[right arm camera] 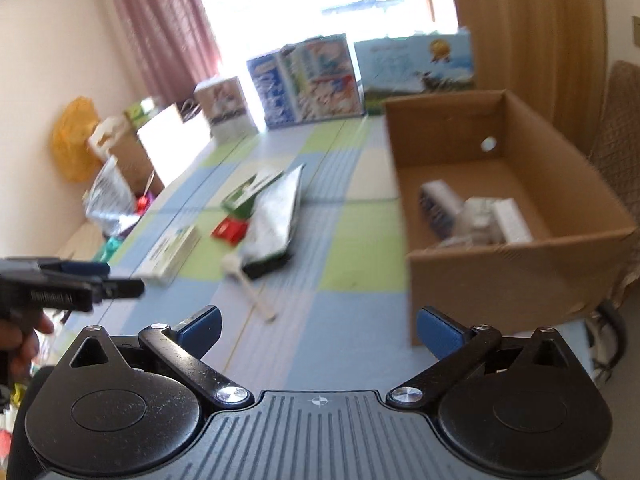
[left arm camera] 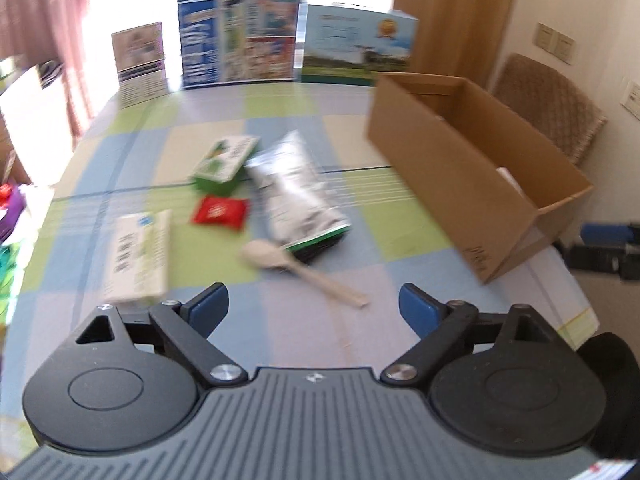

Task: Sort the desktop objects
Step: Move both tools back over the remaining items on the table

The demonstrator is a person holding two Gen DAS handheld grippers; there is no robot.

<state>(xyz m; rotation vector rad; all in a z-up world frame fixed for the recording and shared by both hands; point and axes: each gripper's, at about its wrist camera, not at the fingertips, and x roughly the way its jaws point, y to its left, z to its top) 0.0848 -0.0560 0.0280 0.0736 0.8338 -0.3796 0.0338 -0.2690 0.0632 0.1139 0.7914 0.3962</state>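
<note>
On the checked tablecloth (left arm camera: 312,148) lie a pale spoon (left arm camera: 296,270), a silver-and-green snack bag (left arm camera: 294,190), a red packet (left arm camera: 219,212), a green-white box (left arm camera: 226,158) and a white box (left arm camera: 138,254). My left gripper (left arm camera: 314,306) is open and empty, just short of the spoon's handle. My right gripper (right arm camera: 318,330) is open and empty, above the table's near part, left of the cardboard box (right arm camera: 516,272). The cardboard box holds several white packages (right arm camera: 476,216). The spoon (right arm camera: 250,286), the bag (right arm camera: 274,220) and the left gripper (right arm camera: 100,276) also show in the right wrist view.
The open cardboard box (left arm camera: 460,176) stands at the table's right edge. Printed cartons (left arm camera: 240,42) stand along the far edge by the window. A wicker chair (left arm camera: 548,100) is behind the box. Bags and clutter (right arm camera: 108,196) sit left of the table.
</note>
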